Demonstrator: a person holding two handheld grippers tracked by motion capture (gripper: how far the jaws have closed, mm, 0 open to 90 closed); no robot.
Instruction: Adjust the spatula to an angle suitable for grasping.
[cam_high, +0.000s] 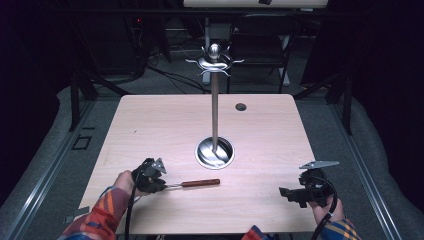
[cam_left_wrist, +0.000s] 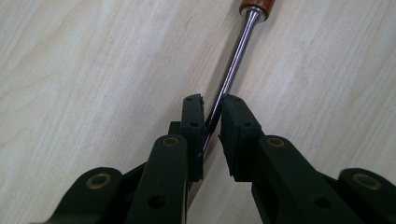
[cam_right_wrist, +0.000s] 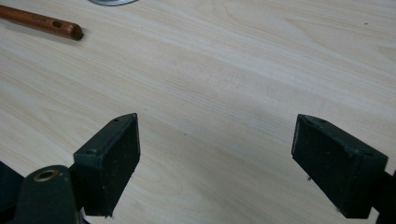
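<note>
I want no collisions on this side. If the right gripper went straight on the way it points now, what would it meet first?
Probably nothing soon: the right gripper, jaws wide open, faces bare table. The wooden handle lies off to one side of that line, though depth is unclear.

No readable text, label, brand, number or sign appears anywhere; a faint mark on the reddish-brown wooden handle (cam_right_wrist: 41, 21) is illegible.
</note>
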